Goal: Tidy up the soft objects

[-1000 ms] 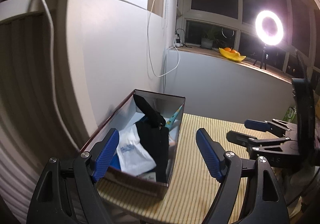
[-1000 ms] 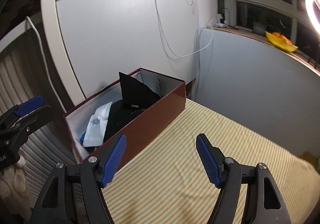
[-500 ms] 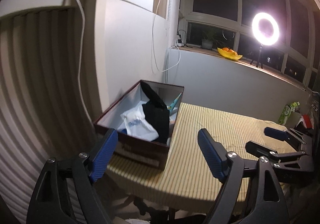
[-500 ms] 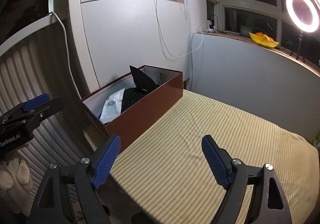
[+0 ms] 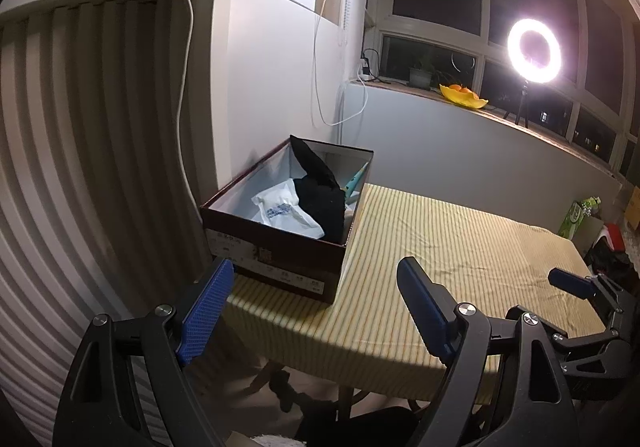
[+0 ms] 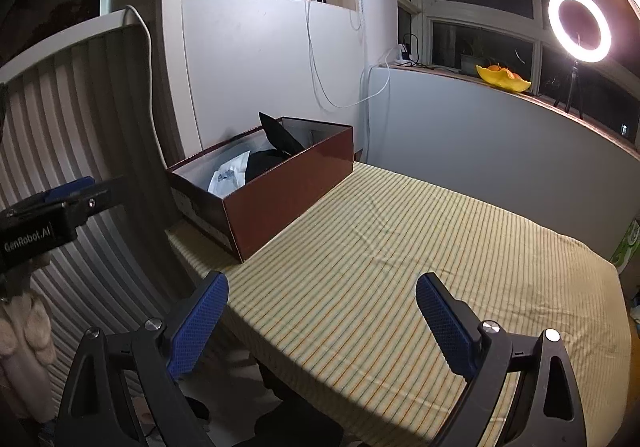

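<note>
Soft objects: a black garment (image 5: 320, 191) and a white soft piece with blue print (image 5: 286, 209) lie inside the box (image 5: 280, 251); the black one overlaps the white, and one black corner stands up above the far rim.
Other contents: a slim teal item (image 5: 356, 181) leans against the box's right inner wall; I cannot identify it.
Box: dark red cardboard, no lid on it, standing at the table's far left corner, near the white wall panel.
Table: the striped yellow cloth (image 6: 420, 267) shows nothing loose on it in either view.
Change: a second ago both my tongs were close over the box; now both sit back beyond the near table edge, and the box looks smaller in both views. Contents appear unmoved.
Meaning: I judge the placing finished, or nearly so, since no soft piece remains visible outside the box. Whether more waits out of view I cannot tell.
Left gripper (image 5: 312, 307): jaws spread wide, nothing between the blue pads, hanging off the table's near left corner.
Right gripper (image 6: 322, 317): jaws spread wide, carrying nothing, over the near table edge.
Surroundings: a ring light (image 5: 534, 49) and a yellow bowl of fruit (image 5: 464, 95) stand on the window sill, well apart from the box.
Risk: the raised black corner could snag if a lid were fitted.
</note>
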